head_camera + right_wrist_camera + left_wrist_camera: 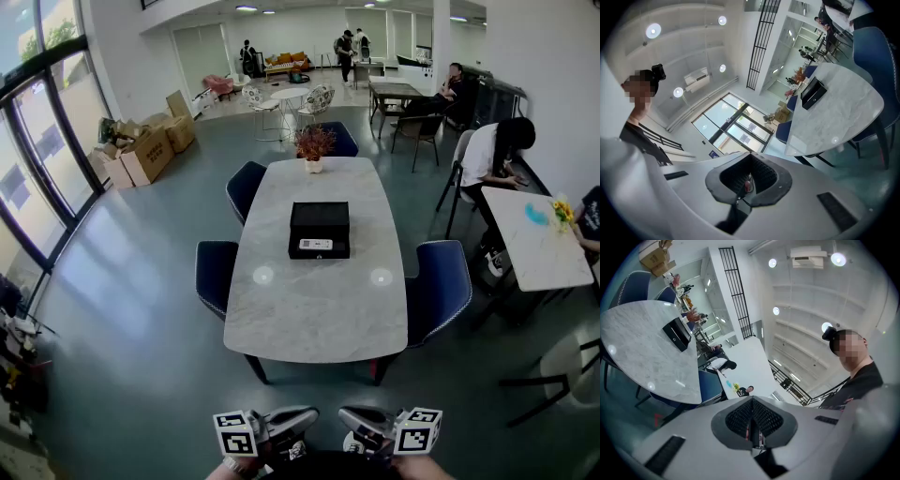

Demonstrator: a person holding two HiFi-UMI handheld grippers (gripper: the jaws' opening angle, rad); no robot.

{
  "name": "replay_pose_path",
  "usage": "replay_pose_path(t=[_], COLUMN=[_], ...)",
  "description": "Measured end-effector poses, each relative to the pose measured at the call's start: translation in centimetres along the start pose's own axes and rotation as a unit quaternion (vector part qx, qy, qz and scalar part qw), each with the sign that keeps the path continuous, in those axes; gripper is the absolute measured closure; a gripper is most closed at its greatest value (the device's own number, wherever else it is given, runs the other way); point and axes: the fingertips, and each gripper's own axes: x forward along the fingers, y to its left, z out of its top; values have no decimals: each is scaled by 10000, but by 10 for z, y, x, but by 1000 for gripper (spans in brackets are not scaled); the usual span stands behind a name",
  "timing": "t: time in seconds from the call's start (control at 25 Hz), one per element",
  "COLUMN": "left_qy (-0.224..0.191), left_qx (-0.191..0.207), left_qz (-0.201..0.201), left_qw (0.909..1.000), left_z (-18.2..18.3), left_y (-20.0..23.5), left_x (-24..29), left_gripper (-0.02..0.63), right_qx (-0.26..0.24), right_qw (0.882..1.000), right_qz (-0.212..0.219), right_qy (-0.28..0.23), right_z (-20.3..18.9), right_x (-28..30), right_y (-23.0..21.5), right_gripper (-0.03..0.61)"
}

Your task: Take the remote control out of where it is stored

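A black open box (319,228) lies in the middle of the marble table (319,305). A light remote control (315,245) rests in the box's near part. My two grippers are held low at the bottom of the head view, well short of the table and far from the box. The left gripper (305,415) is shut with nothing between its jaws, and its tip points right. The right gripper (352,417) is likewise shut and empty, tip pointing left. The left gripper view shows closed jaws (753,423) and the box (677,333) far off. The right gripper view shows closed jaws (750,180) and the box (813,92).
Blue chairs (215,274) (441,281) stand at both sides of the table. A potted plant (314,145) stands at the far end. A person (492,155) sits at a white table (539,239) to the right. Cardboard boxes (145,150) lie far left.
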Motion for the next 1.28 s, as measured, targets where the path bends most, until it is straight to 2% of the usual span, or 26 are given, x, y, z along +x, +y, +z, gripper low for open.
replay_pose_path(t=[0.44, 0.84, 1.28], left_qy=[30, 1, -154], left_qx=[-26, -49, -37], left_qz=[38, 117, 255], left_qw=[10000, 9999, 9995], left_z=[-4, -8, -18], left_y=[3, 4, 2], left_x=[6, 14, 50], left_gripper=[607, 607, 607], right_qx=[12, 242, 352], right_qw=[10000, 9994, 9986], right_qz=[34, 208, 381], right_qy=[62, -121, -46], right_z=[0, 13, 34], right_x=[-4, -14, -46], right_y=[-4, -6, -16], right_gripper=[569, 569, 569])
